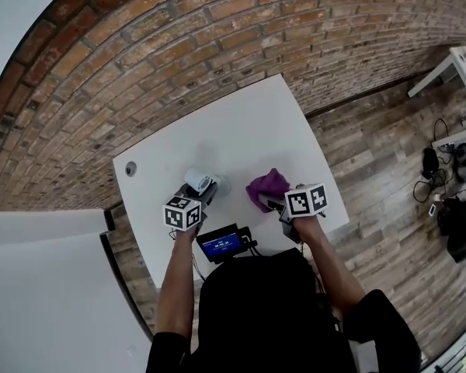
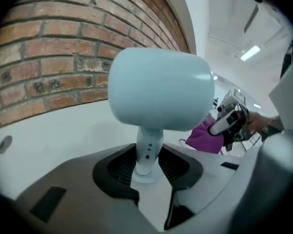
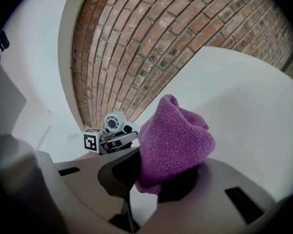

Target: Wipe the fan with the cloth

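Left tongs (image 2: pixel 147 167) clamp the slim stem of the smooth, rounded pale-blue fan (image 2: pixel 161 89), while right tongs (image 3: pixel 154 179) pinch a bunched, nubbly purple cloth (image 3: pixel 176 135)

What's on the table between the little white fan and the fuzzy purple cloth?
Nothing. In the head view only bare white table shows between the small white plastic fan and the purple knitted cloth.
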